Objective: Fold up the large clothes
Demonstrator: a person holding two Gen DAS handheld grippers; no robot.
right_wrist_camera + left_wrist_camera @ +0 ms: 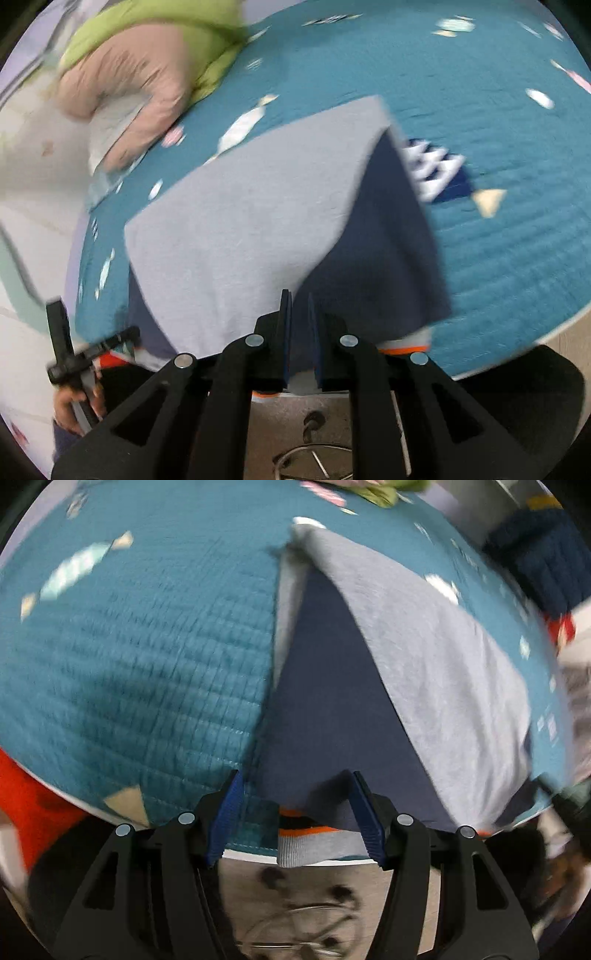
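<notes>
Left wrist view: the left hand-held gripper [295, 812] stands with its jaws spread wide at the near edge of the worktop [129, 664], which is covered by a teal quilted cloth. The garment [443, 672], grey and navy with an orange-striped ribbed hem [314, 842], lies partly folded along the near edge, the hem hanging just over it between the open jaws; nothing is gripped. Right wrist view: the right hand-held gripper [298, 332] has its jaws drawn almost together on the navy fabric at the garment's [236, 229] near edge, so it appears to pinch the cloth. A pile of other clothes [147, 66], green and pink, sits toward the far left corner, well apart. Both views are blurred by motion. Risks, as judgement: with only one side held, pulling may drag the grey layer askew and spoil the fold; the overhanging hem may slide the garment off the near edge; a thin pinch may catch only the top layer, or slip.
</notes>
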